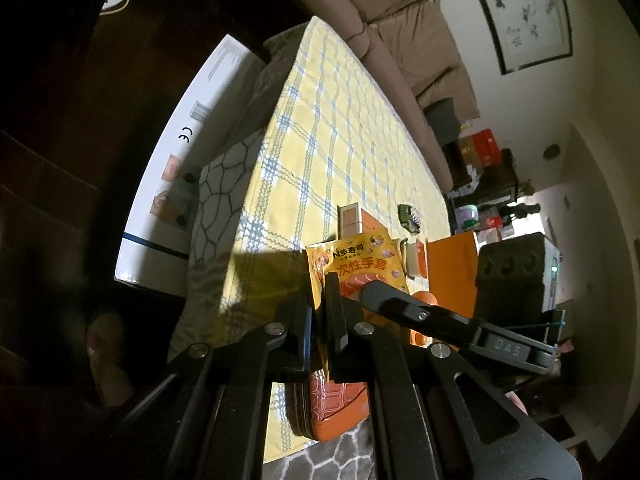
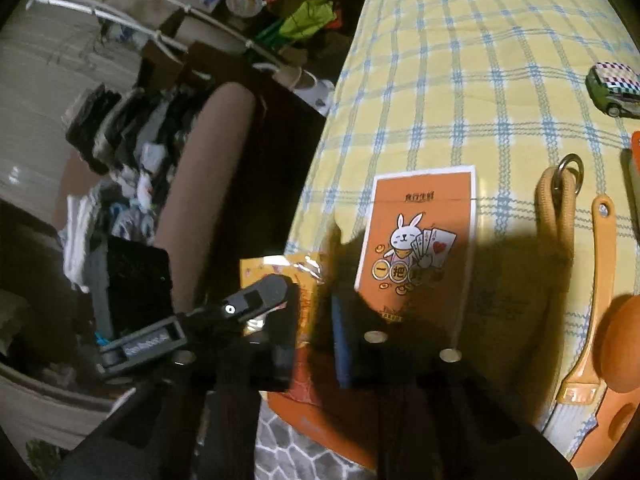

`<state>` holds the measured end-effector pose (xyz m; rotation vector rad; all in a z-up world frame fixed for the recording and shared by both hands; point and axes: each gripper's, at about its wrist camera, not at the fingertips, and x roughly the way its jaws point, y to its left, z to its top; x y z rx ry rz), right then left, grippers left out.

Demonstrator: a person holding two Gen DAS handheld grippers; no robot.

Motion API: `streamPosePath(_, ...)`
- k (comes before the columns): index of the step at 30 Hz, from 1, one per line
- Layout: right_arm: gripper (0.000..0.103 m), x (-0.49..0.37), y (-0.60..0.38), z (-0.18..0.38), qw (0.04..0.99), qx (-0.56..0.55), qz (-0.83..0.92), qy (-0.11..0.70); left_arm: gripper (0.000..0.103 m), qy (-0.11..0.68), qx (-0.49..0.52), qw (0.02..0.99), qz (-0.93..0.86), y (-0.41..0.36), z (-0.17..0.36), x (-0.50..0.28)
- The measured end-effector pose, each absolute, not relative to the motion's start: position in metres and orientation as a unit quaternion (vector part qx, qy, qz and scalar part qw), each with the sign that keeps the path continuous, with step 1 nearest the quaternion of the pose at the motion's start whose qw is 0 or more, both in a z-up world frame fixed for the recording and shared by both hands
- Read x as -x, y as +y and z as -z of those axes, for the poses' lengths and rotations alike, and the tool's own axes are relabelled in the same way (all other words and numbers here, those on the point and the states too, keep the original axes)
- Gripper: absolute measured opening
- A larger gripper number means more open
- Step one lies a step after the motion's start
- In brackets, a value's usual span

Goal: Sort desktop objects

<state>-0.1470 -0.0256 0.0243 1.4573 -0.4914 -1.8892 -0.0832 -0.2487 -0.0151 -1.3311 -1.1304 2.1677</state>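
My left gripper [image 1: 318,292] is shut on a yellow snack-style packet of disposable gloves [image 1: 356,264] and holds it above an orange tray [image 1: 340,408] at the near edge of the yellow checked tablecloth [image 1: 320,140]. My right gripper [image 2: 316,312] is open, its jaws either side of the same packet [image 2: 280,268], touching it on the left side. An orange card box with a rabbit [image 2: 420,240] lies just ahead of the right gripper. A toy car [image 2: 614,86] sits at the far right; it also shows in the left wrist view [image 1: 409,218].
A tan strap with a metal ring [image 2: 558,200], an orange-handled brush [image 2: 592,300] and an orange round object [image 2: 622,344] lie at the right. A small box [image 1: 350,218] and an orange box [image 1: 454,266] stand beyond the packet. A sofa [image 1: 400,40] runs along the table's far side.
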Motion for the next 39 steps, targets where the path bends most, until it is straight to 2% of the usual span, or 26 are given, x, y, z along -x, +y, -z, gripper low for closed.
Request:
streamPosePath(8, 0.007, 0.145, -0.006, -0.015, 0.364, -0.551, 0.700, -0.273, 0.004, -0.405, 0.455, 0.205, -0.766, -0.243, 0.005, 0.083)
streamPosePath(16, 0.006, 0.145, 0.013, -0.030, 0.384, -0.521, 0.680, -0.344, 0.004, -0.428, 0.425, 0.237, -0.762, -0.242, -0.008, 0.083)
streamPosePath(24, 0.006, 0.134, 0.041, -0.079, 0.386, -0.488, 0.711, -0.327, 0.004, -0.415, 0.406, 0.264, -0.771, -0.222, -0.048, 0.086)
streamPosePath(31, 0.006, 0.118, 0.095, -0.119, 0.374, -0.456, 0.740, -0.324, 0.004, -0.381, 0.409, 0.303, -0.772, -0.155, -0.087, 0.090)
streamPosePath(35, 0.006, 0.110, 0.128, -0.120, 0.356, -0.453, 0.742, -0.342, 0.004, -0.348, 0.429, 0.300, -0.777, -0.120, -0.090, 0.096)
streamPosePath(39, 0.008, 0.100, 0.144, -0.114, 0.336, -0.460, 0.761, -0.312, 0.004, -0.343, 0.435, 0.276, -0.786, -0.133, -0.087, 0.088)
